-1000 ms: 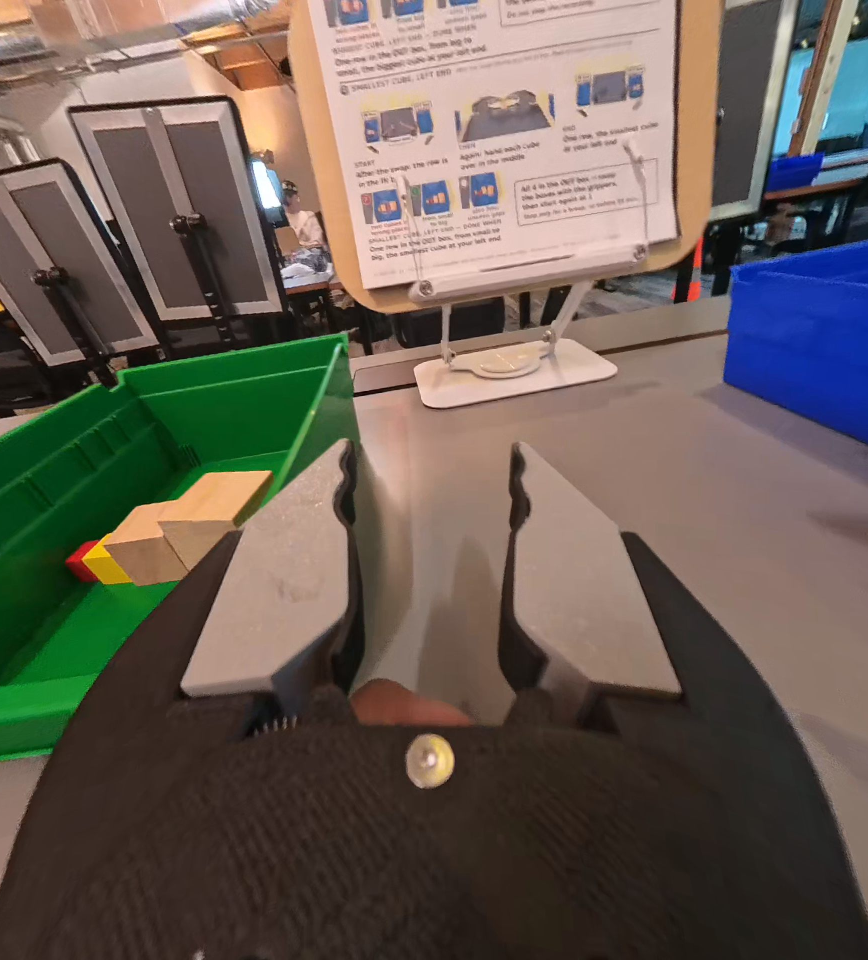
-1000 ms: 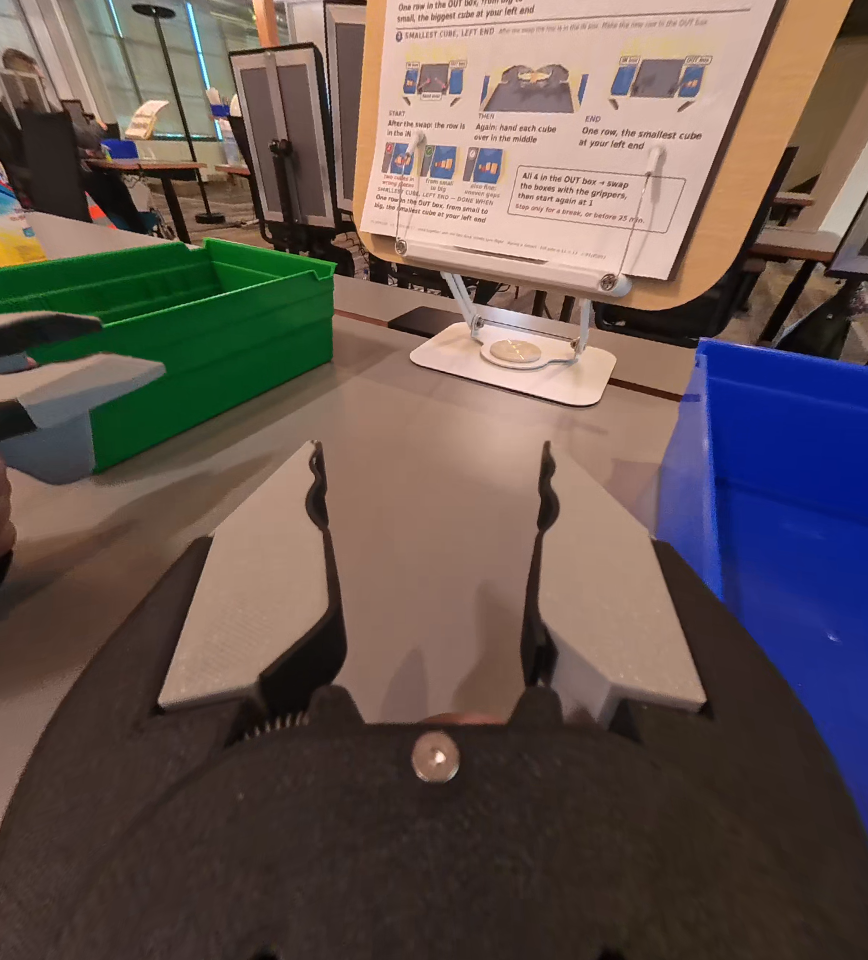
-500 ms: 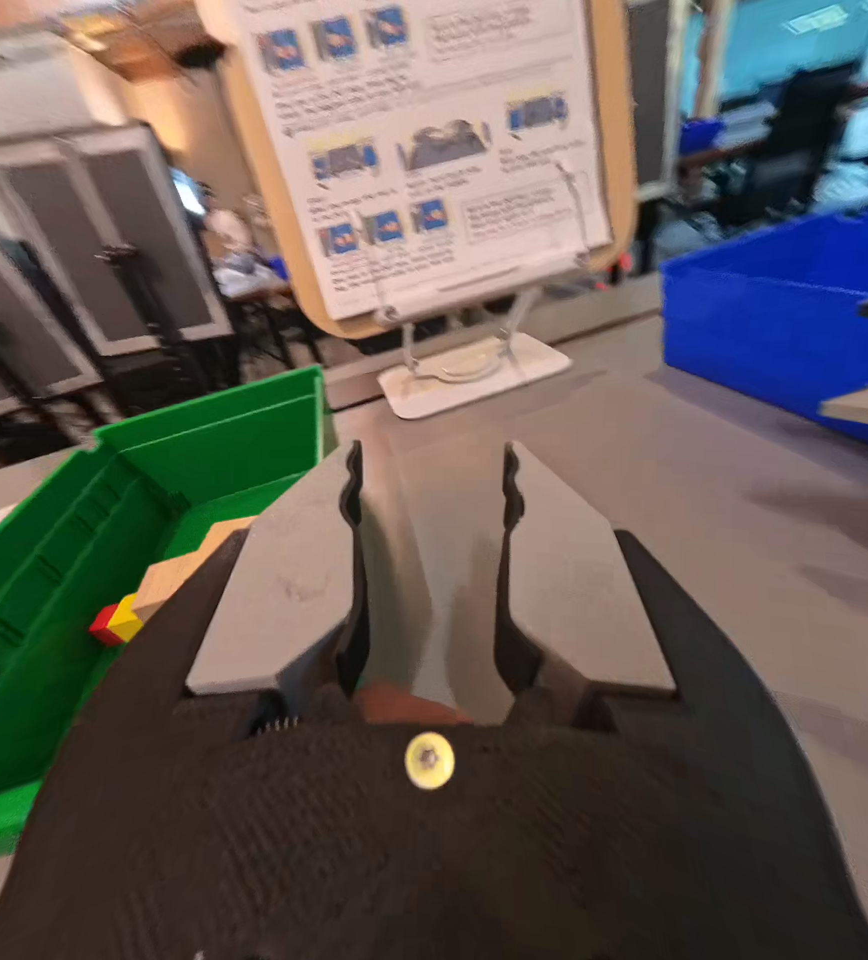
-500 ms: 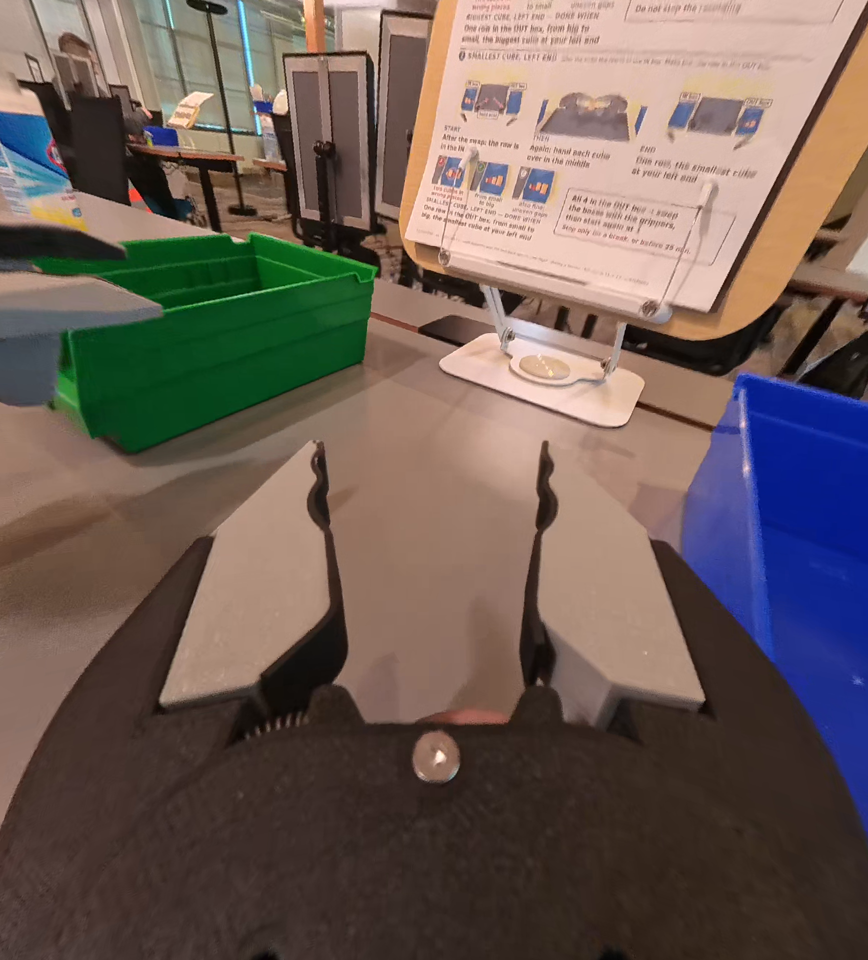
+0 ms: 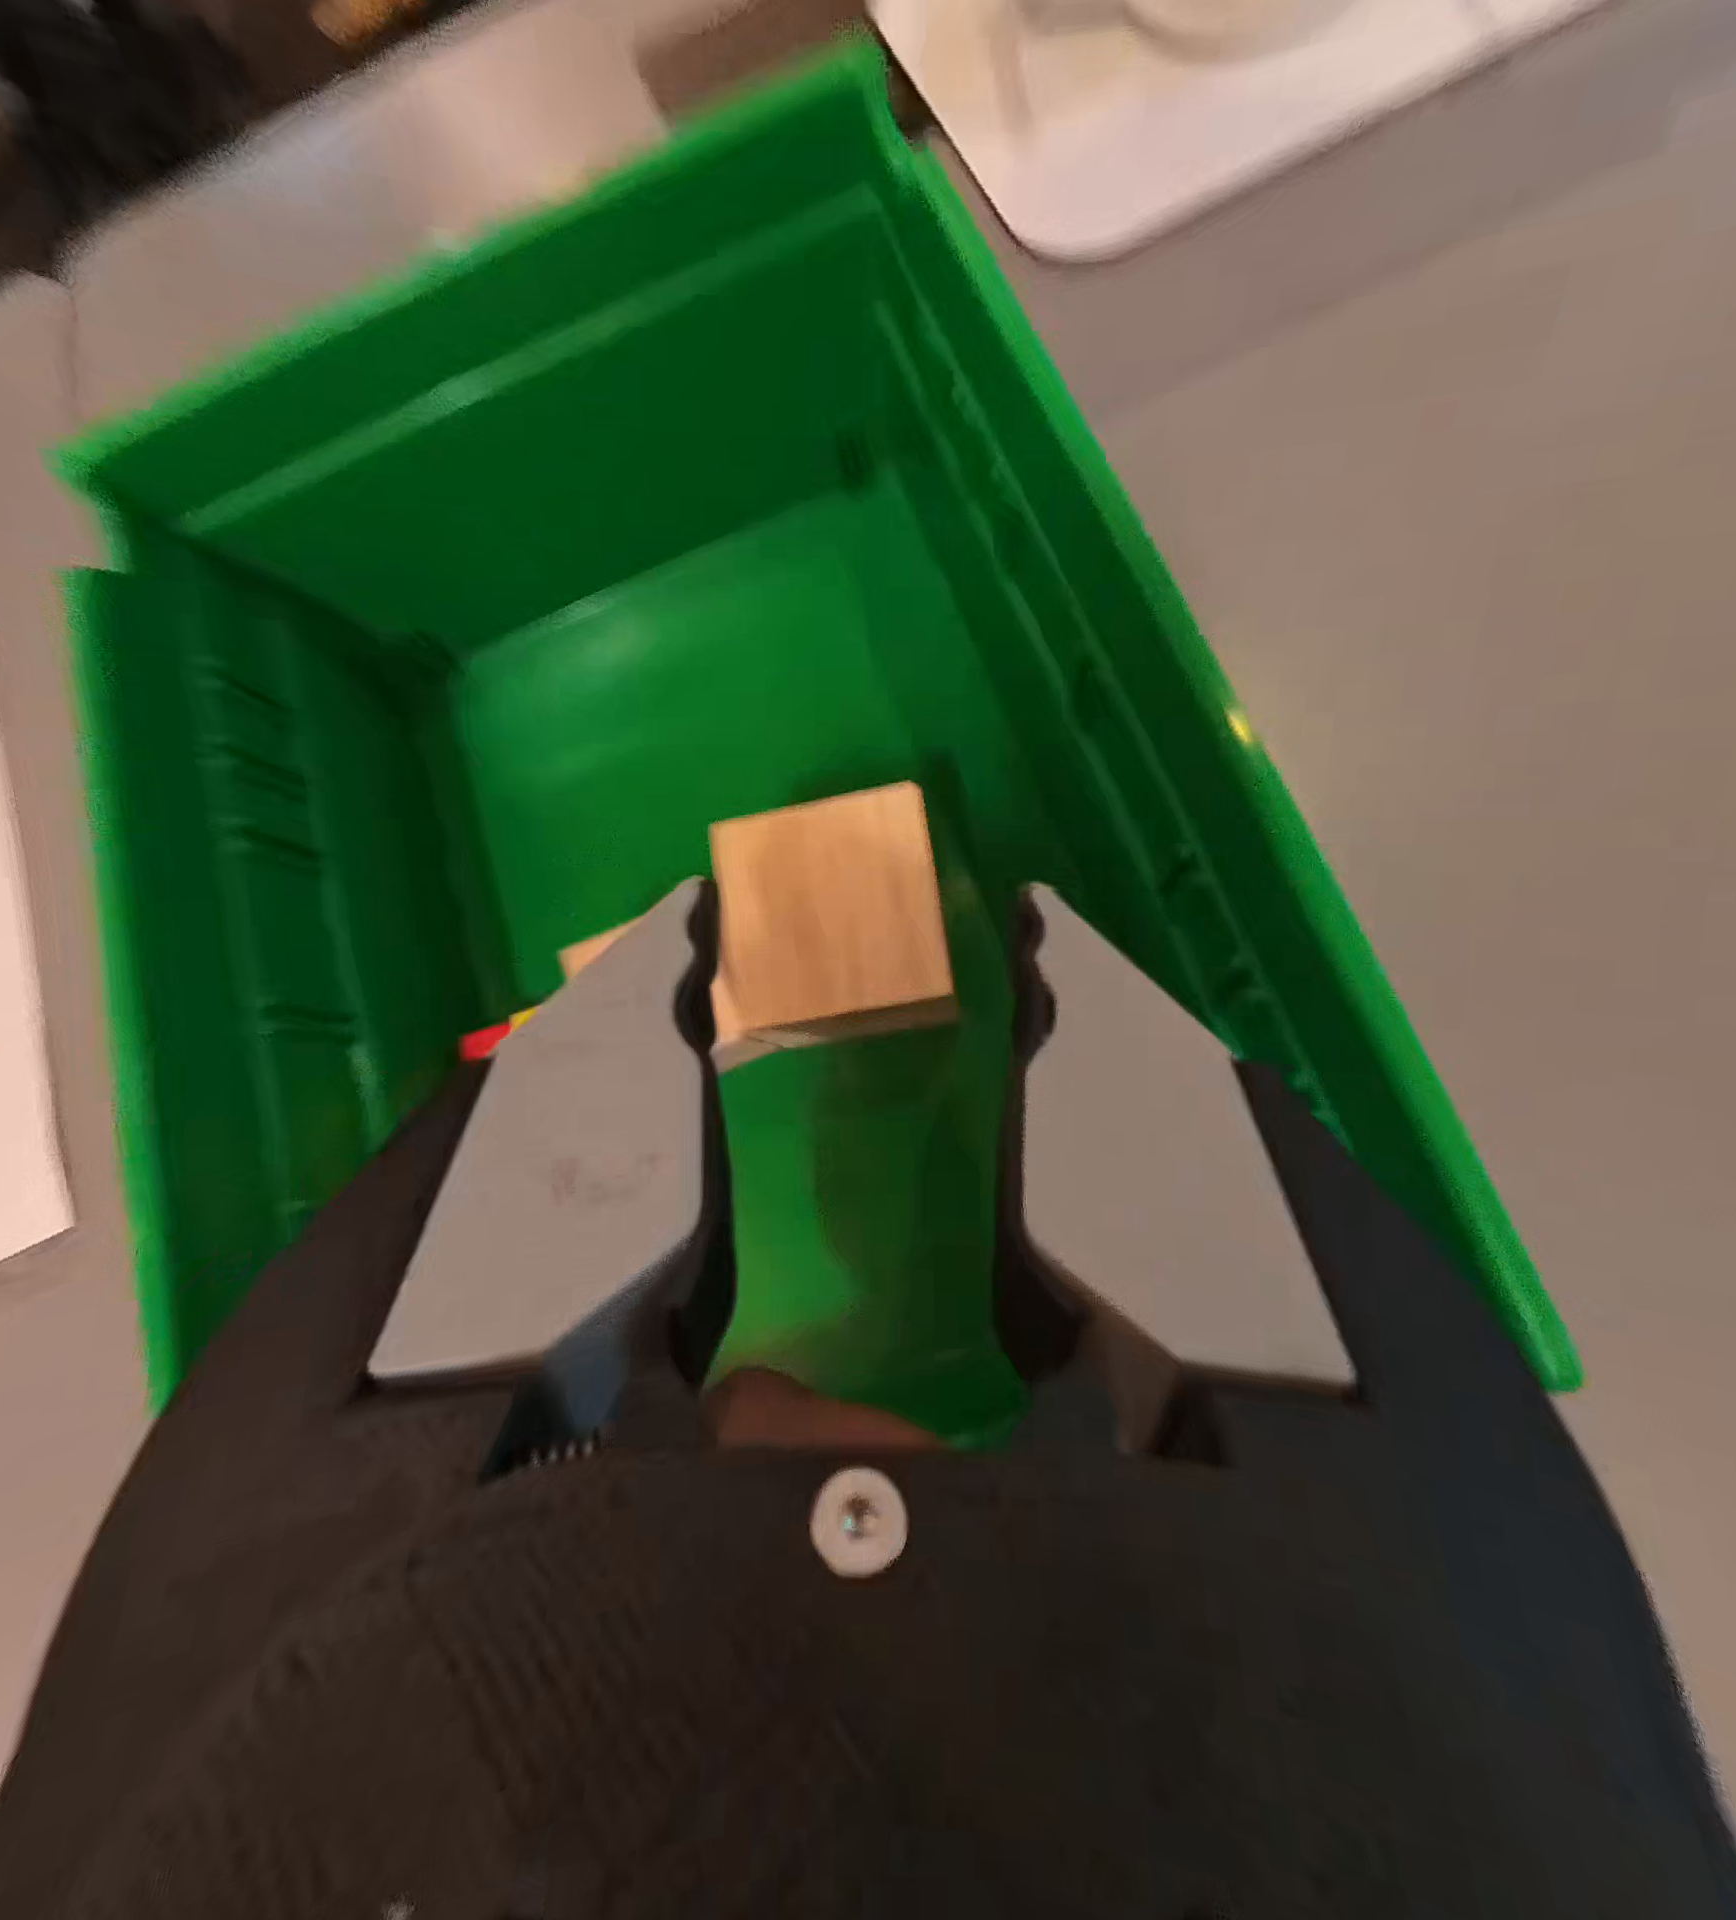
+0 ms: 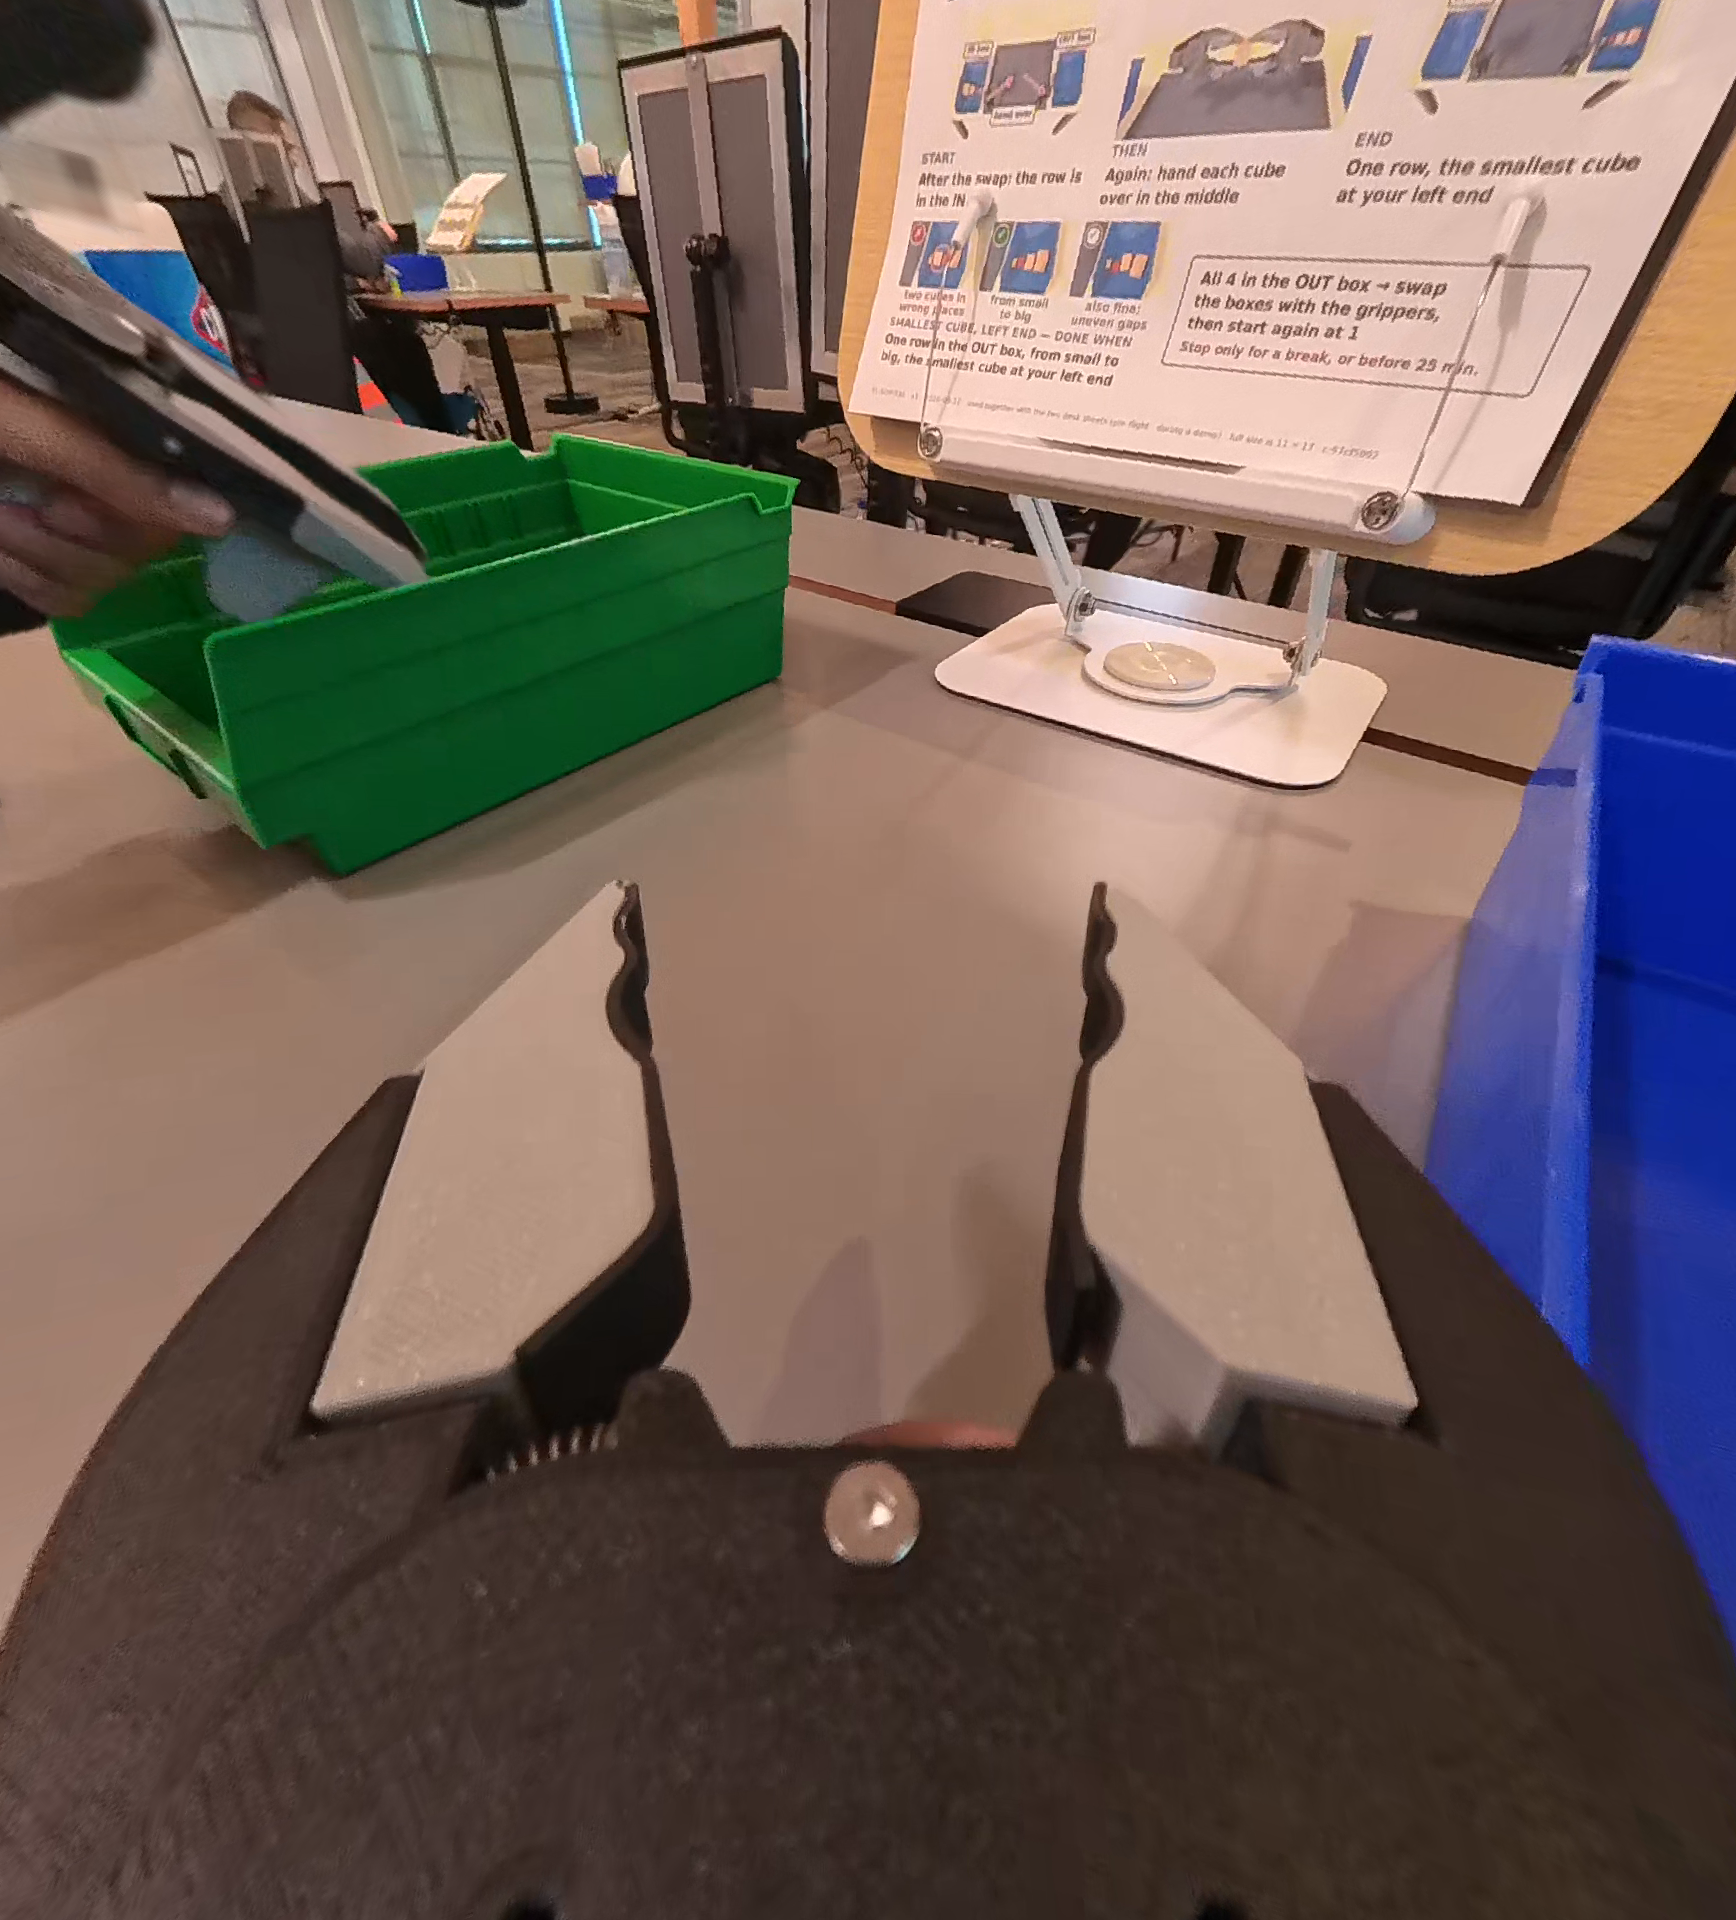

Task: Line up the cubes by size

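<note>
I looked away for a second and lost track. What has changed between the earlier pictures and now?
The left gripper swung from over the table to the left and tipped down into the green bin, its open fingers now straddling the large wooden cube, not visibly clamped. The right gripper stayed open and empty over the table beside the blue bin, shifting only slightly. The cubes remain in the green bin.
</note>
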